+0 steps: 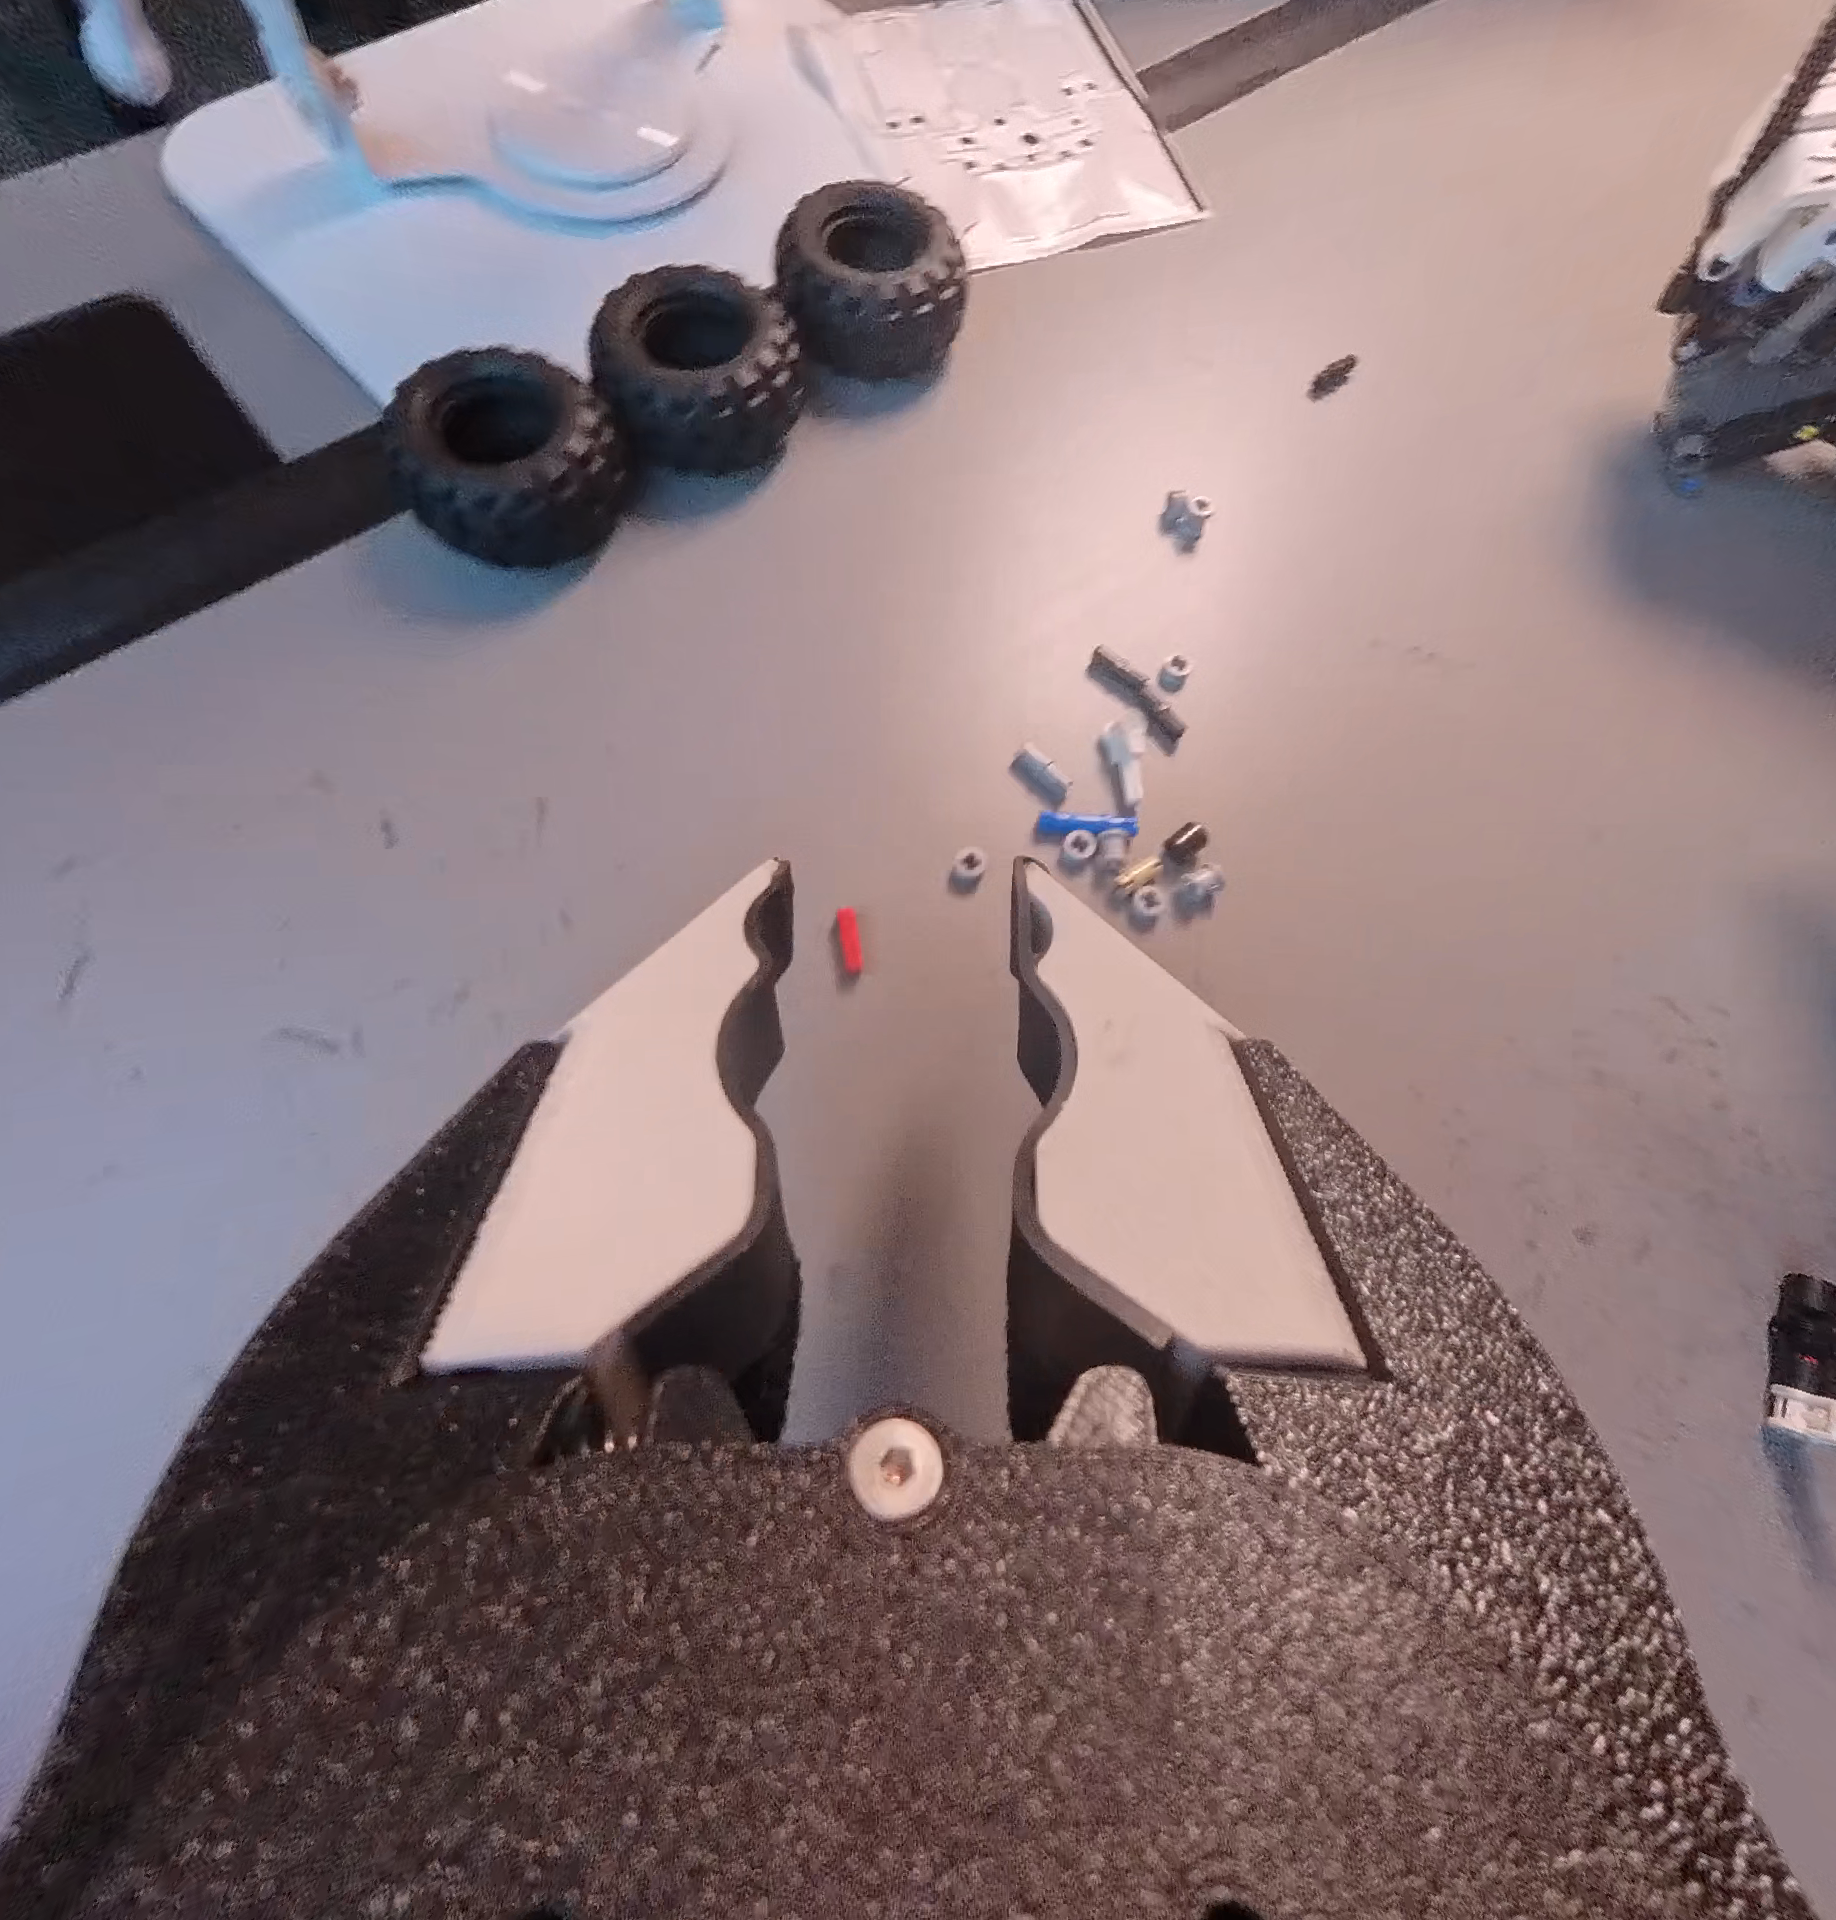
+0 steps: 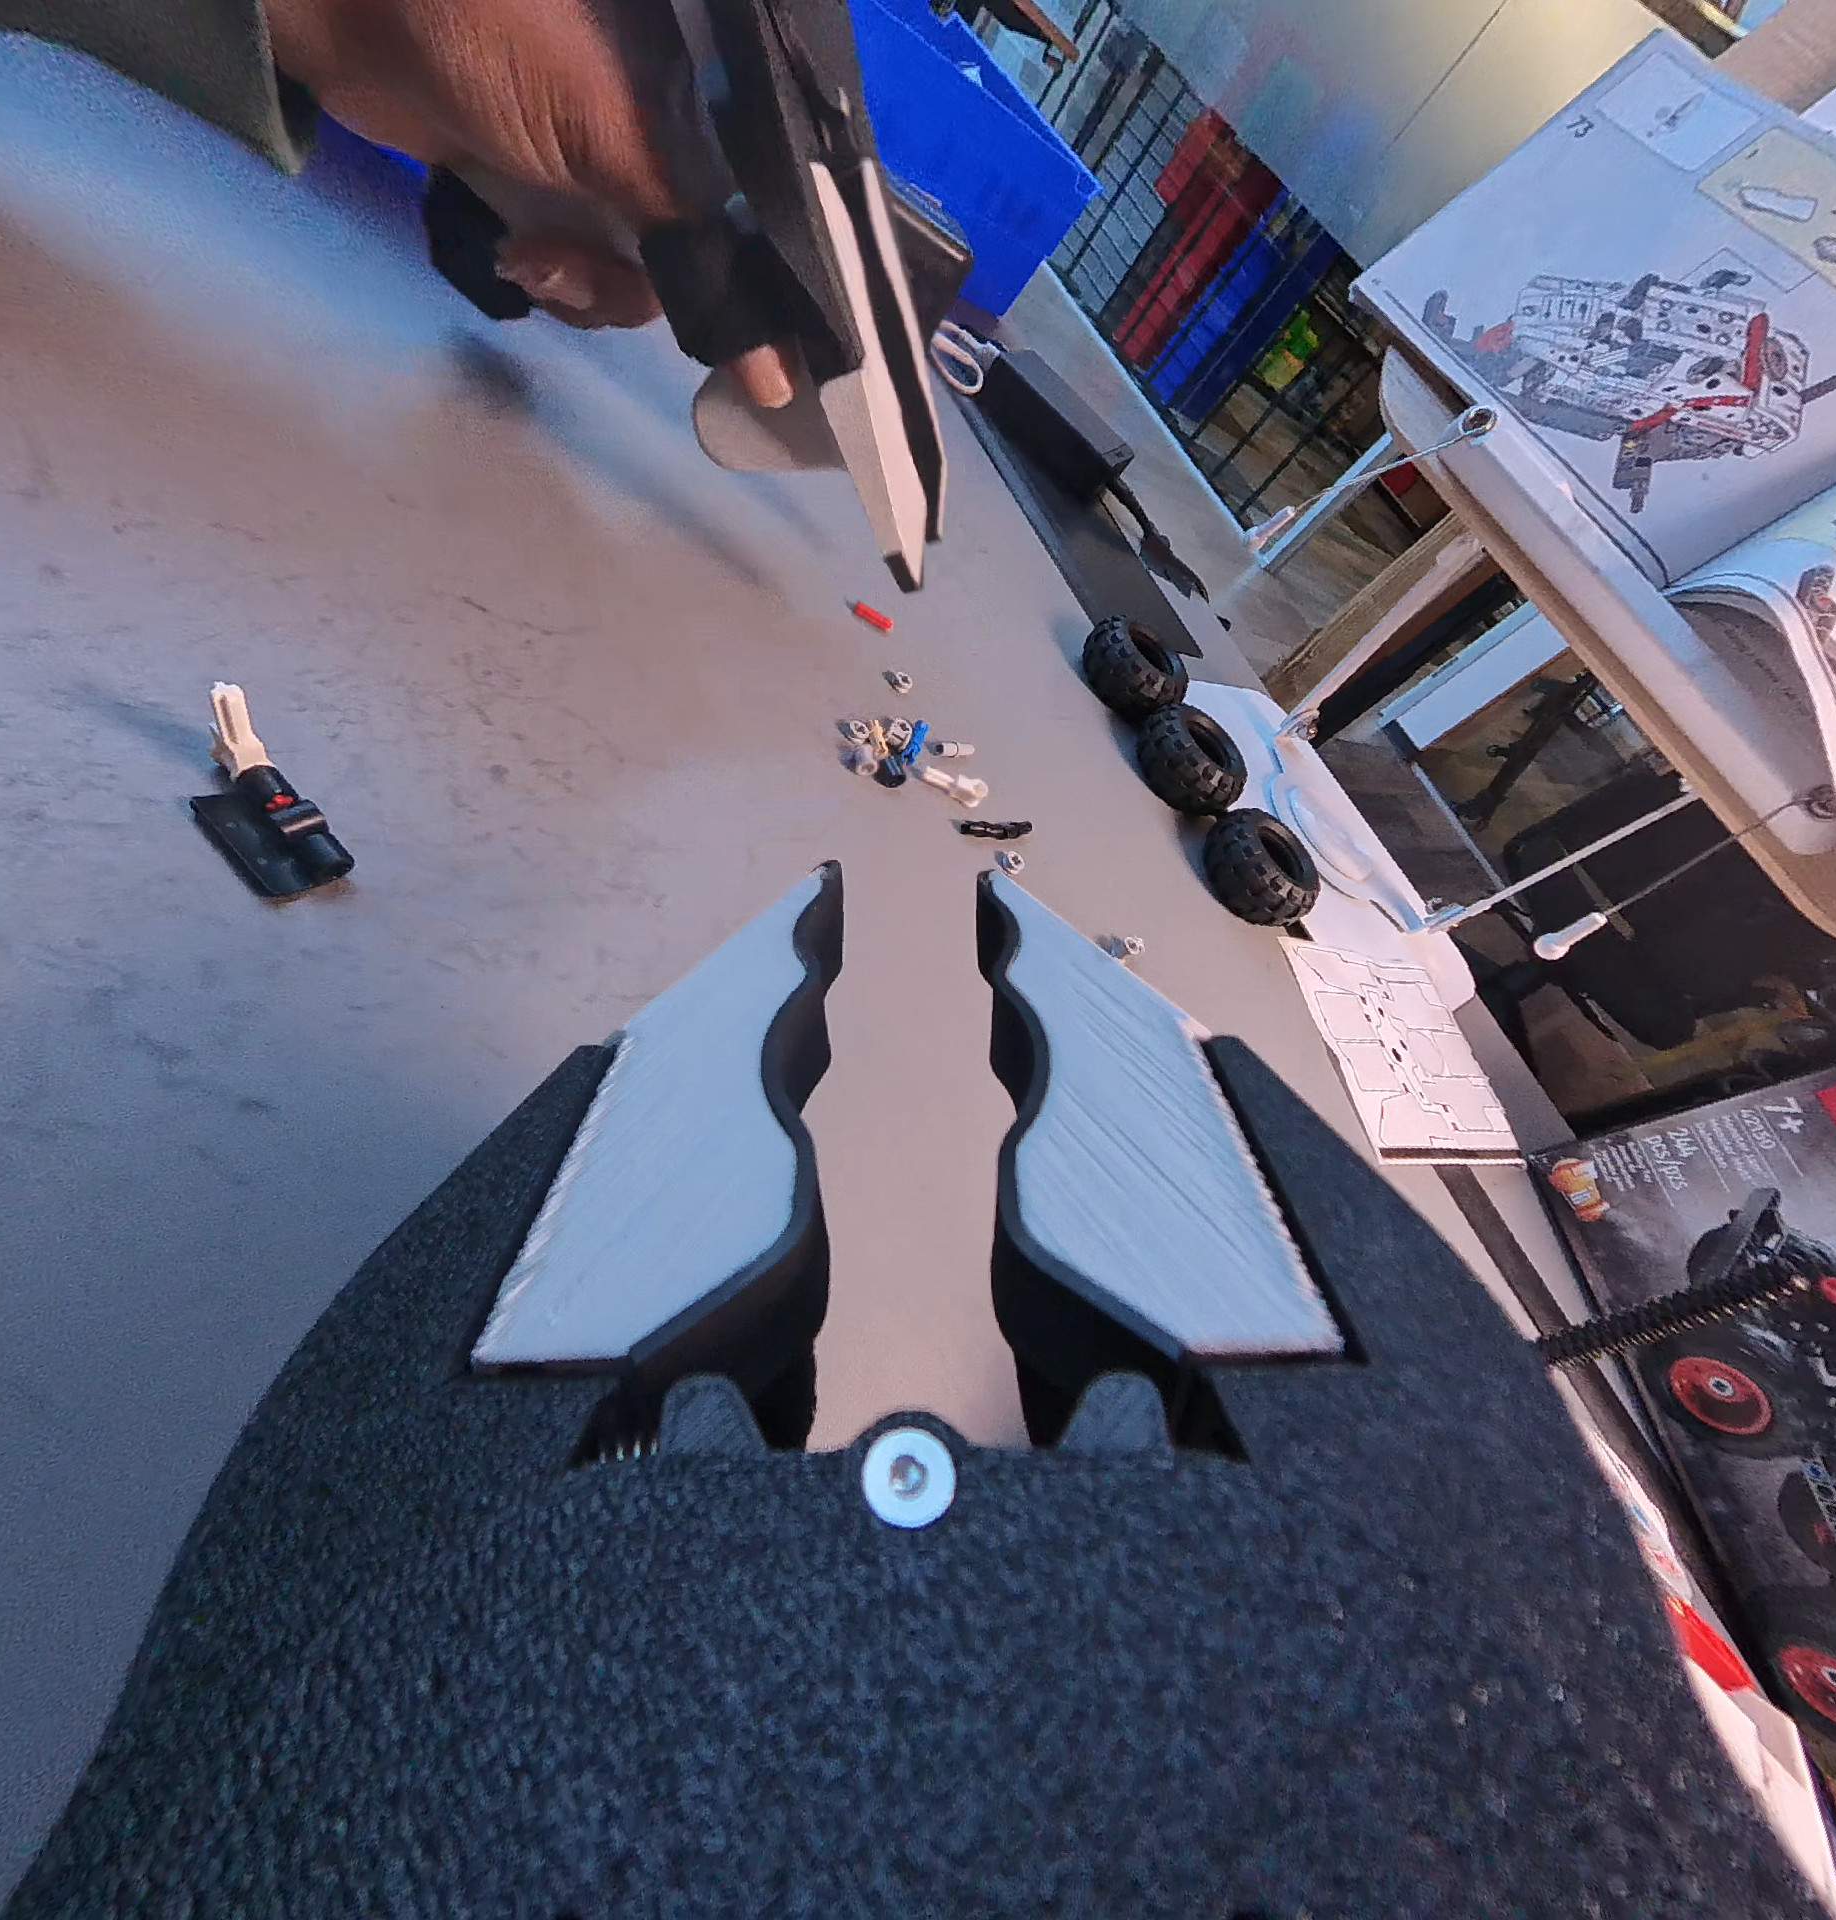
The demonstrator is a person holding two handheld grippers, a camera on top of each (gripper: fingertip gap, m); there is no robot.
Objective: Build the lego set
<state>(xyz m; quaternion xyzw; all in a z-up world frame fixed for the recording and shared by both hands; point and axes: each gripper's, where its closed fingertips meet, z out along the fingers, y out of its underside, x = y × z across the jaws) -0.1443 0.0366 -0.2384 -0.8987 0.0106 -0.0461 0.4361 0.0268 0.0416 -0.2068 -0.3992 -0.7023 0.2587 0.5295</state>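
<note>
Lego pieces lie scattered on the grey table (image 1: 270, 883). A small red pin (image 1: 849, 939) rests by itself between the spread fingertips of the left gripper (image 1: 901, 883), which hangs above it with nothing in its jaws; the side-on right wrist view puts those tips just above the pin (image 2: 874, 615). Just past it sits a loose cluster of small grey, blue and black connectors (image 1: 1122, 821), with a lone black pin (image 1: 1332, 376) farther off. Three knobbly black tyres (image 1: 685, 379) stand in a row, touching one another, beside a white stand base (image 1: 301, 239). The partly built white and grey truck (image 1: 1787, 291) sits at the far right edge, and a small black and white sub-assembly (image 2: 270, 810) lies well apart from the cluster. The right gripper (image 2: 909, 878) is also spread and empty, over bare table near the cluster's end. A sticker sheet (image 2: 1397, 1049), the open instruction booklet (image 2: 1620, 312) and the set's box (image 2: 1724, 1351) lie along the table's side.
</note>
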